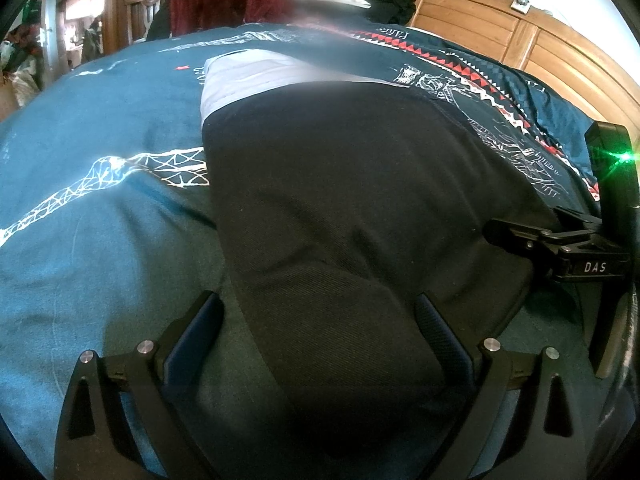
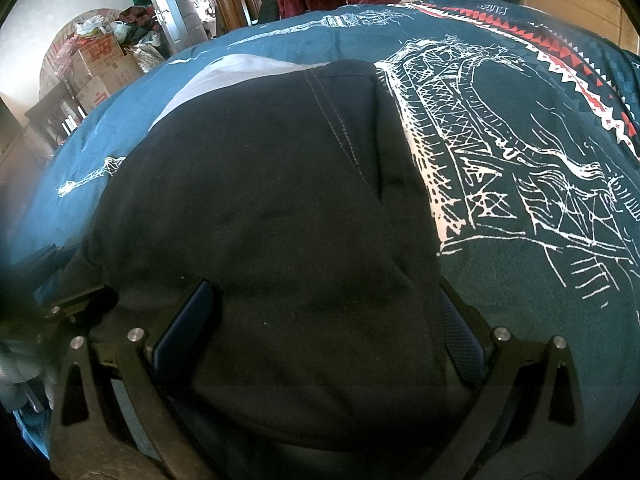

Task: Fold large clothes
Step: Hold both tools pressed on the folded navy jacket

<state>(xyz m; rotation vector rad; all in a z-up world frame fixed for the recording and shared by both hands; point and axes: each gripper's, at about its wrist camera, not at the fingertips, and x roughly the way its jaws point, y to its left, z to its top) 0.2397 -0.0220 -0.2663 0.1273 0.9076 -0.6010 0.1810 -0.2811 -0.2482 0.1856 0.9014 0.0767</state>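
— What are your two tools doing?

— My left gripper [image 1: 318, 334] is open wide. Its two blue pads [image 1: 192, 340] sit far apart, and the black trousers [image 1: 352, 216] lie between them. I cannot tell if the pads touch the cloth. My right gripper [image 2: 326, 328] is open wide too, with the same black cloth bunched up between its fingers. Neither one pinches anything.

— Where are the trousers?

— They lie on the bed, on the blue cover [image 1: 100, 240] with white line drawings. They run from the near edge of the bed up toward the far edge. A light grey cloth [image 1: 248, 76] peeks out from under their far end.

— Anything else close by?

— From my left tool I see my right tool at the right side, close to the trousers' edge. A wooden headboard [image 1: 520, 36] stands at the right edge of the bed.
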